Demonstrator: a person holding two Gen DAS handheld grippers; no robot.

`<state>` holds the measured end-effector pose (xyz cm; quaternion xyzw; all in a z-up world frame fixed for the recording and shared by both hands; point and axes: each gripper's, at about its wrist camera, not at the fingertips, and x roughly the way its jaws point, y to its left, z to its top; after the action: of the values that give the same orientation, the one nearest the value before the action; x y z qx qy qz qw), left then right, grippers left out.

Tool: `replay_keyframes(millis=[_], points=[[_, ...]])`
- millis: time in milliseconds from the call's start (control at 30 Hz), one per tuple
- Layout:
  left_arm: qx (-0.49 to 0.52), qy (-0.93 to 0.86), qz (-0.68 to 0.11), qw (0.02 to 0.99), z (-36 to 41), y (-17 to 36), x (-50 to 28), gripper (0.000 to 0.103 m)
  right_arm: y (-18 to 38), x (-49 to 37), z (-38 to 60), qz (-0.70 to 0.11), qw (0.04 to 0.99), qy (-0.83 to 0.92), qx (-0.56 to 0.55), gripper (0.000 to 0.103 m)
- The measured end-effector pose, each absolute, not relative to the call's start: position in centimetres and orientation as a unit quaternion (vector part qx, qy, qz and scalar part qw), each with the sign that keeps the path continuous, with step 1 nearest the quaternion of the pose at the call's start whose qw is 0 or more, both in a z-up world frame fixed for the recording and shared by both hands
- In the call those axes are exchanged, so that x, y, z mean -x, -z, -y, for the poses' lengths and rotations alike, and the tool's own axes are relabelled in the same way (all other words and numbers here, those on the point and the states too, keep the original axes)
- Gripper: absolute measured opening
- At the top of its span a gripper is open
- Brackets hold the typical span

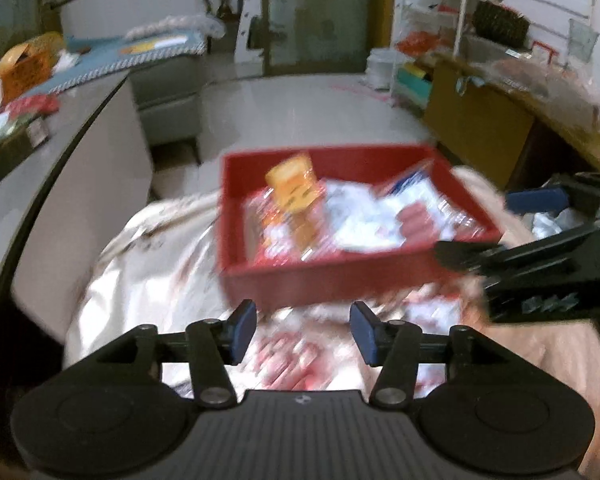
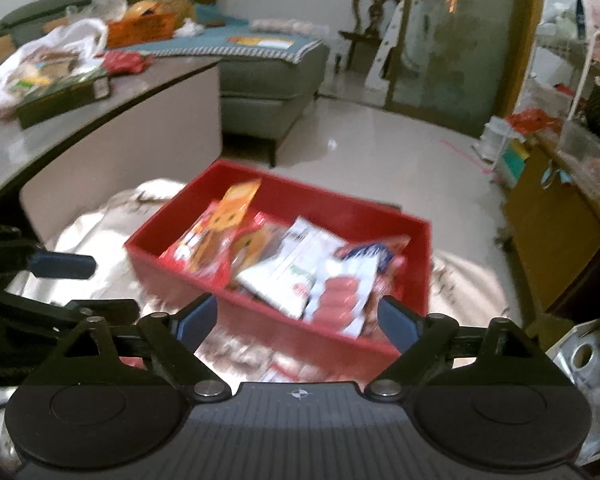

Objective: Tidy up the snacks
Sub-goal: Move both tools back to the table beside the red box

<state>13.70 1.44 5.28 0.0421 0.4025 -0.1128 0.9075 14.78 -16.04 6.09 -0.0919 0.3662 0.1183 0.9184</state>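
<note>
A red tray (image 1: 320, 284) (image 2: 340, 204) stands on a cream cloth (image 1: 140, 272) and holds several snack packets. Among them are an orange packet (image 1: 294, 184) (image 2: 236, 204) and a white packet with red sausages (image 1: 412, 220) (image 2: 336, 292). My left gripper (image 1: 303, 320) (image 2: 84, 284) is open just short of the tray's near wall, with nothing between its pads. Blurred red-and-white packets (image 1: 296, 356) (image 2: 284, 368) lie on the cloth beneath it. My right gripper (image 2: 298, 314) (image 1: 496, 228) is open wide at the tray's near right corner, holding nothing.
A curved grey table (image 1: 60, 152) (image 2: 80, 120) with bags and boxes runs along the left. A grey sofa (image 2: 268, 80) sits behind it. A wooden cabinet (image 1: 480, 120) (image 2: 552, 220) stands at the right. A shiny metal object (image 2: 580, 360) lies at the lower right.
</note>
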Motion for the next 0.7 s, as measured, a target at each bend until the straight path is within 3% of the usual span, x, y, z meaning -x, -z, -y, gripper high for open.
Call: replay_keyframes(millis=[333, 467, 533, 667, 700], points=[[0.08, 0.044, -0.497, 0.863, -8.3, -1.4, -13.3, 0.047, -4.8, -13.3, 15.9, -0.401, 0.904, -0.133, 0.065, 0.091], [0.042, 0.006, -0.52, 0.853, -6.8, 1.3, -13.9, 0.048, -3.4, -13.4, 16.1, -0.423, 0.894, -0.136, 0.061, 0.091], [0.045, -0.02, -0.522, 0.852, -6.9, 1.9, -14.1, 0.056, -2.6, -13.6, 16.3, -0.435, 0.889, -0.133, 0.056, 0.091], [0.059, -0.043, -0.508, 0.858, -7.1, 2.3, -14.0, 0.056, -0.8, -14.5, 17.0, -0.463, 0.876, -0.125, 0.038, 0.091], [0.056, -0.042, -0.51, 0.857, -7.0, 2.5, -14.2, 0.051, -0.4, -14.7, 17.2, -0.47, 0.874, -0.121, 0.033, 0.092]])
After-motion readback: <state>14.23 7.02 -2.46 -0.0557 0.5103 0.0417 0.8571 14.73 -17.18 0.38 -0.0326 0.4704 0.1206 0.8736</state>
